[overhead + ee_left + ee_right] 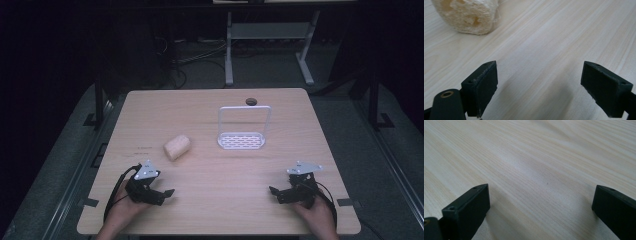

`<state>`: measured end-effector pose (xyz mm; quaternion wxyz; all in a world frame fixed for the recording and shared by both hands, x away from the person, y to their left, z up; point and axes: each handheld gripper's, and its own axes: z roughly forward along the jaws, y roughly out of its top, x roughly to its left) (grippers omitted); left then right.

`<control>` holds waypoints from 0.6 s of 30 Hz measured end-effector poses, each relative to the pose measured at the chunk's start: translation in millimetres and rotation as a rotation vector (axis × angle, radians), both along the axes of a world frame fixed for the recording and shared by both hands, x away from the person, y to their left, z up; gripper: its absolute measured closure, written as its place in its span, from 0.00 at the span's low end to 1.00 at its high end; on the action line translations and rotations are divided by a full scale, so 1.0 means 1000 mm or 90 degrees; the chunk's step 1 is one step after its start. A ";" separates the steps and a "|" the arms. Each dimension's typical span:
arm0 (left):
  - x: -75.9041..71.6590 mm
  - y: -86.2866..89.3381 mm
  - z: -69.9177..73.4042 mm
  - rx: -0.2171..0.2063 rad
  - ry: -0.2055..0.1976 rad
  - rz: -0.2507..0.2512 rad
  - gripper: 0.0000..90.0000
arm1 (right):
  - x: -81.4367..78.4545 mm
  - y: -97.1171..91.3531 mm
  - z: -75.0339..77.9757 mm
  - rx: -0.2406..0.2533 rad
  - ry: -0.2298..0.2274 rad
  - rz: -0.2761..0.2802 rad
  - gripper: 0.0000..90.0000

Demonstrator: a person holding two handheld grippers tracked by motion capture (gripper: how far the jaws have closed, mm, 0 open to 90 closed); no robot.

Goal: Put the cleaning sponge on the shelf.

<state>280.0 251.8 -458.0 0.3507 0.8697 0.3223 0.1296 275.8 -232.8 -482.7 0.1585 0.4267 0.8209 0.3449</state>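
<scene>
the loofah lies on its side on the table, left of the middle, well in from the left edge; its long axis runs slantwise, one end toward the near left corner, the other toward the far right. it is a pale, fibrous, stubby cylinder with a holed cut face. the left gripper rests near the near edge, jaws spread wide on nothing. the right gripper likewise, jaws apart and empty.

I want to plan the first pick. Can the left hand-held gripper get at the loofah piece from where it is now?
Probably yes. The left hand-held gripper is open, and bare table lies between it and the loofah piece; nothing blocks the way.
</scene>
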 end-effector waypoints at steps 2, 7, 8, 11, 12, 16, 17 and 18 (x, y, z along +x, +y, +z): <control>0.001 0.001 0.001 0.003 -0.001 -0.001 0.15 | 0.000 0.000 0.000 0.000 0.000 0.000 0.01; 0.006 0.006 0.007 -0.001 -0.004 0.010 0.15 | 0.000 0.000 0.000 0.000 0.000 0.000 0.01; 0.006 0.006 0.007 -0.001 -0.004 0.010 0.15 | 0.000 0.000 0.000 0.000 0.000 0.000 0.01; 0.008 0.007 0.010 -0.001 -0.003 0.011 0.15 | 0.000 0.000 0.000 -0.001 0.000 0.000 0.01; 0.009 0.007 0.011 0.001 -0.004 0.011 0.15 | 0.000 0.000 0.000 0.000 0.000 0.000 0.01; 0.012 0.008 0.013 0.006 -0.004 0.012 0.15 | 0.000 0.000 0.000 0.000 0.000 0.000 0.01; 0.013 0.008 0.014 0.006 -0.004 0.013 0.15 | 0.000 0.000 0.000 0.000 0.000 0.000 0.01; 0.013 0.008 0.014 0.004 -0.003 0.016 0.15 | 0.000 0.000 0.000 -0.001 0.000 0.000 0.01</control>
